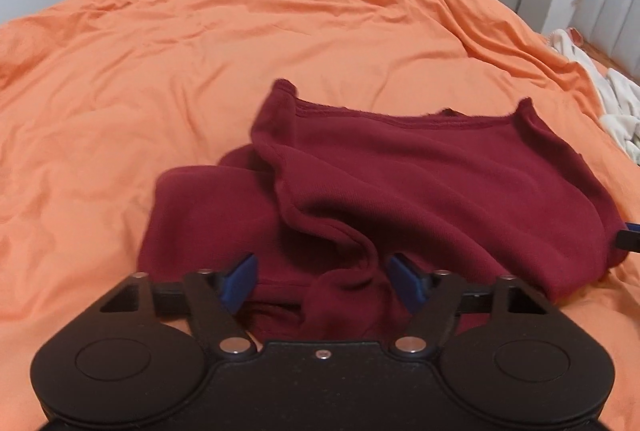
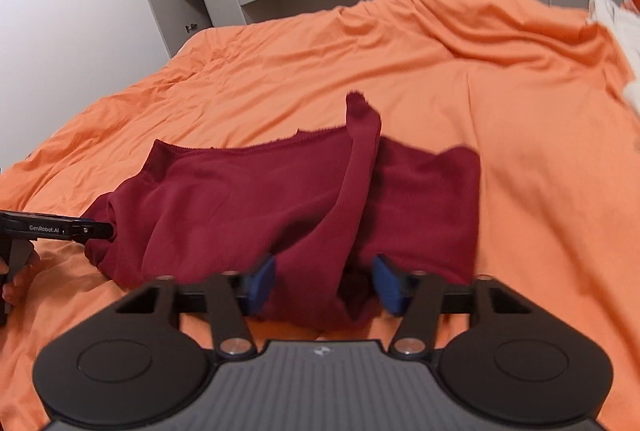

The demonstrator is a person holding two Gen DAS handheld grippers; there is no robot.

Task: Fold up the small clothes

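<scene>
A dark red garment (image 1: 420,183) lies rumpled on the orange bed cover (image 1: 200,71), just ahead of both tongs. The left tongs (image 1: 322,283) stand part open, a bunched fold between the blue pads without touching them. The right tongs (image 2: 324,285) straddle a hem likewise, pads not pressing. White cloth (image 1: 616,119) lies far right.

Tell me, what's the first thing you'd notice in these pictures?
The dark red garment jumps out first, lying rumpled in the middle of a big orange bedsheet. Next come the black claws with blue pads: the left claw and the right claw each have red cloth bunched between their pads at the garment's near edge. Whitish fabric lies at the bed's far right.
</scene>
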